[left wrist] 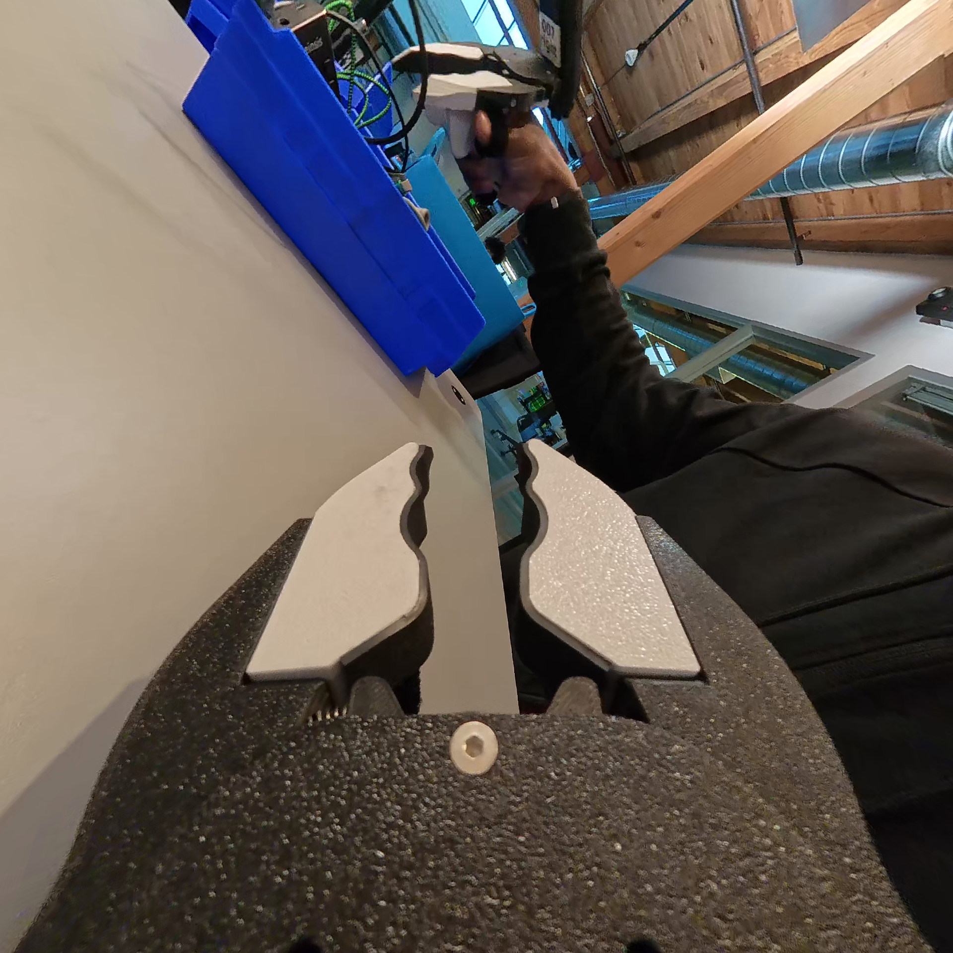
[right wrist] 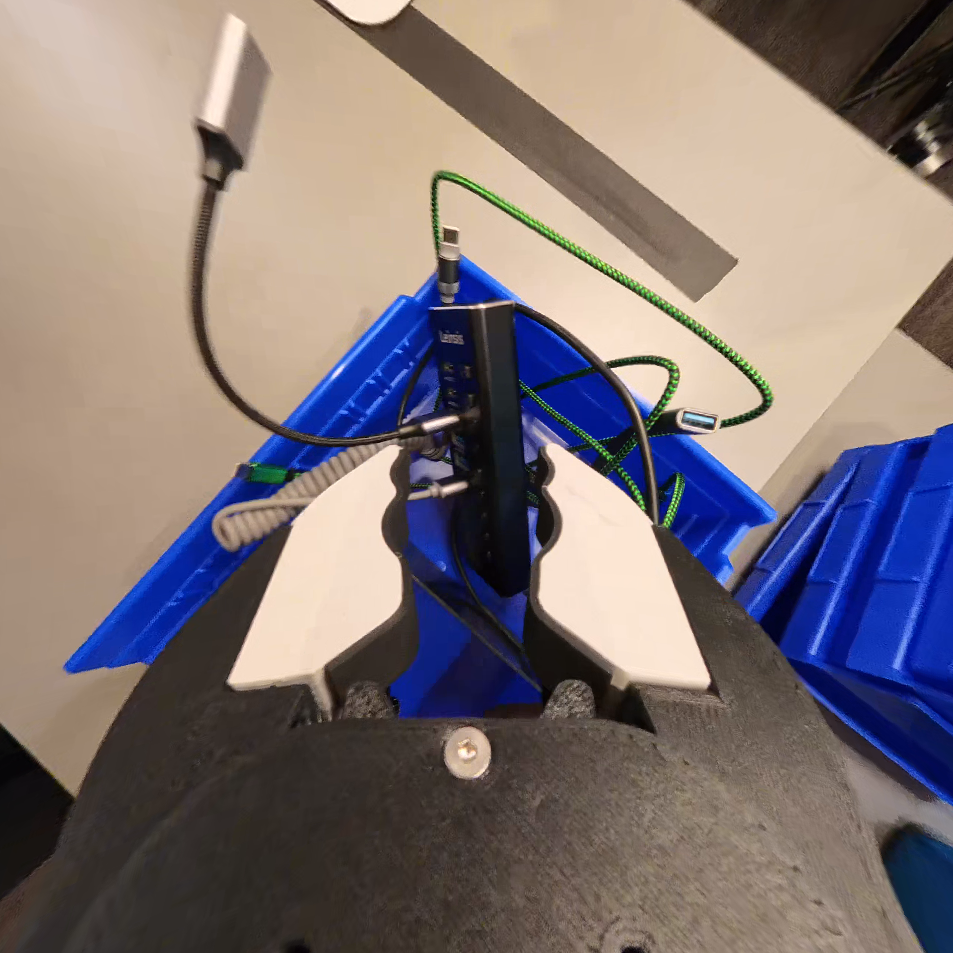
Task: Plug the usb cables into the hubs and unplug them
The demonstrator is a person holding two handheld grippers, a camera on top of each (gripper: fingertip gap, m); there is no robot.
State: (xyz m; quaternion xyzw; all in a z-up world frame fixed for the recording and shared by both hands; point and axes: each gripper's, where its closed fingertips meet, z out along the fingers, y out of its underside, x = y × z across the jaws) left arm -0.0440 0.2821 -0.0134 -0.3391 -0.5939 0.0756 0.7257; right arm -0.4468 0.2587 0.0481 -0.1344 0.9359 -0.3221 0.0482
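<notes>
Wooden beams and ducting fill the background of my left wrist view, where my left gripper point(left wrist: 474, 459) hangs empty with a narrow gap over the pale bench point(left wrist: 129, 361), tilted steeply, well apart from the blue bin point(left wrist: 330, 227). From the right wrist view, my right gripper point(right wrist: 469, 464) holds the black hub point(right wrist: 497, 438) upright over that bin. Several cables sit plugged in, while the green braided cable point(right wrist: 593, 252) ends lie loose, so I judge the work partway done.
</notes>
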